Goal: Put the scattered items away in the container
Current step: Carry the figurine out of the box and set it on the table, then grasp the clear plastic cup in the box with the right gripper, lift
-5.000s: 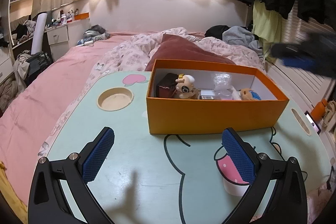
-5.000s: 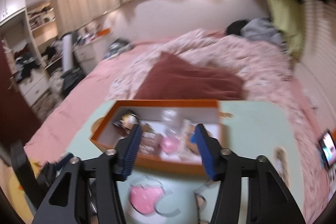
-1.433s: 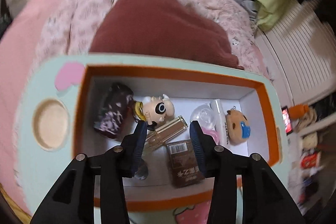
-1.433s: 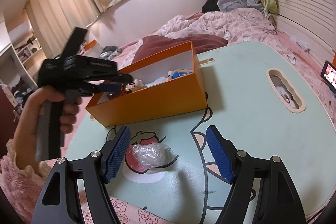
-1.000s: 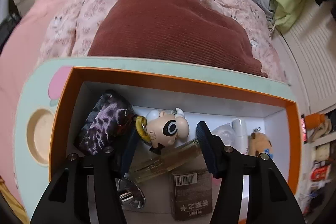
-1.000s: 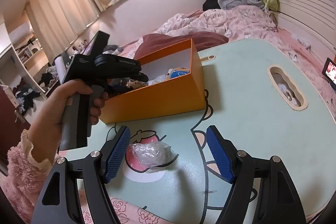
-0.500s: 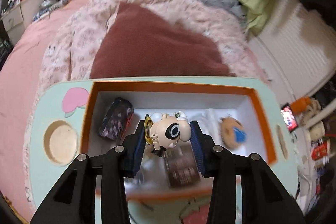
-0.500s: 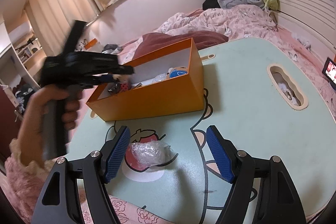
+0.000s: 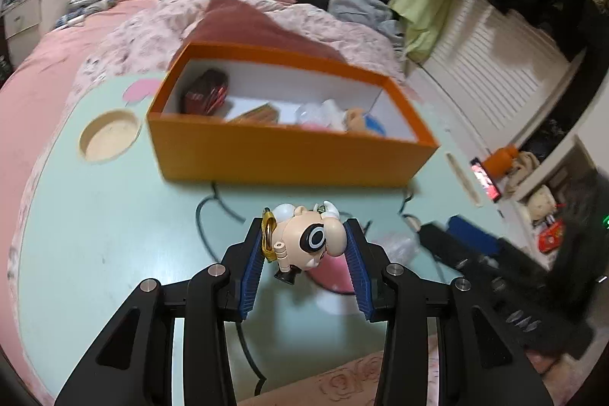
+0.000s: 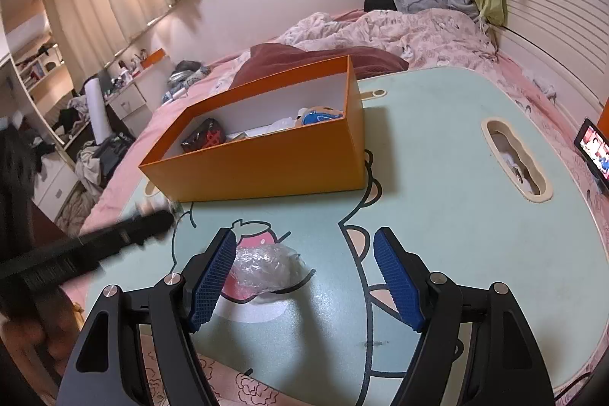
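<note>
Left wrist view: left tool [image 9: 304, 246] clamping toy figure [image 9: 310, 240] before orange box [image 9: 289, 155].

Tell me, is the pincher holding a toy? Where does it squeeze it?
Yes. The left gripper squeezes the little figurine by the sides of its head. The right gripper holds nothing.

At lower centre the left gripper [image 9: 304, 246] clamps a figurine [image 9: 306, 240] between its blue pads [image 9: 253, 265], above the table [image 9: 114, 234]. The orange box [image 9: 289, 155] sits at upper centre, items inside. The blurred right gripper [image 9: 475, 246] enters from the right, beside a plastic wrapper [image 9: 394, 244].
</note>
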A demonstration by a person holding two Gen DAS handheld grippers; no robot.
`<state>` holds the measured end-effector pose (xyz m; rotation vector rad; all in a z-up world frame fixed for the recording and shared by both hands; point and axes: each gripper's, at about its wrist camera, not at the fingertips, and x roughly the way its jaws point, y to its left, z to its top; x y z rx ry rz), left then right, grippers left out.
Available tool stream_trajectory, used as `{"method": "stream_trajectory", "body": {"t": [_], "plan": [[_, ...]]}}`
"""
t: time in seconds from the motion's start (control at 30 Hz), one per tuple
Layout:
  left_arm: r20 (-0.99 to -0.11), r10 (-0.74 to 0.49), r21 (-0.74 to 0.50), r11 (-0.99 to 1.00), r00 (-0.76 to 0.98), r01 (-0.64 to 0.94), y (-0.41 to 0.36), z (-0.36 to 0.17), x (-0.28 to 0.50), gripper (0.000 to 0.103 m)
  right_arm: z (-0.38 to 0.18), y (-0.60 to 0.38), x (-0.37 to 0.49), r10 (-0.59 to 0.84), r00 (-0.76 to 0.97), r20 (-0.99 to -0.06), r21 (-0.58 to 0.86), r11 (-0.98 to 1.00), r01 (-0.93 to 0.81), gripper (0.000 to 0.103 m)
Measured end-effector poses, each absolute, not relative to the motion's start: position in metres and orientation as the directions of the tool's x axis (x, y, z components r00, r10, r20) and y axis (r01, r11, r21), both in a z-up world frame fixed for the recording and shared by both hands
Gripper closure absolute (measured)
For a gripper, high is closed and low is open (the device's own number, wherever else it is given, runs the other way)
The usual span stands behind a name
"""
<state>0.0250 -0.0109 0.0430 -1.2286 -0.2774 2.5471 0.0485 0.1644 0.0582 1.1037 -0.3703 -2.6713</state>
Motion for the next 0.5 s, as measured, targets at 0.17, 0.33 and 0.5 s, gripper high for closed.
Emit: {"method": "stream_trajectory", "body": {"t": [0.17, 0.33, 0.5], "plan": [[-0.748, 0.268, -0.239, -0.962, -0.607, -0.131, -0.014, 0.026, 0.021, 0.061, 0.059, 0.165, 0.049, -0.3, -0.691, -0.658, 0.313, -0.943, 0.112, 0.028], [-0.75, 0.289, -0.267, -0.955, -0.595, -0.127, -0.015, 0.017, 0.019, 0.059, 0.059, 0.163, 0.05, -0.3, -0.692, -0.657, 0.315, -0.943, 0.11, 0.028], [-0.704, 0.289, -0.28, -0.952, -0.649, -0.12, -0.022, 0.019, 0.028, 0.035, 0.059, 0.164, 0.051, -0.299, -0.694, -0.655, 0.314, -0.943, 0.11, 0.028]]}}
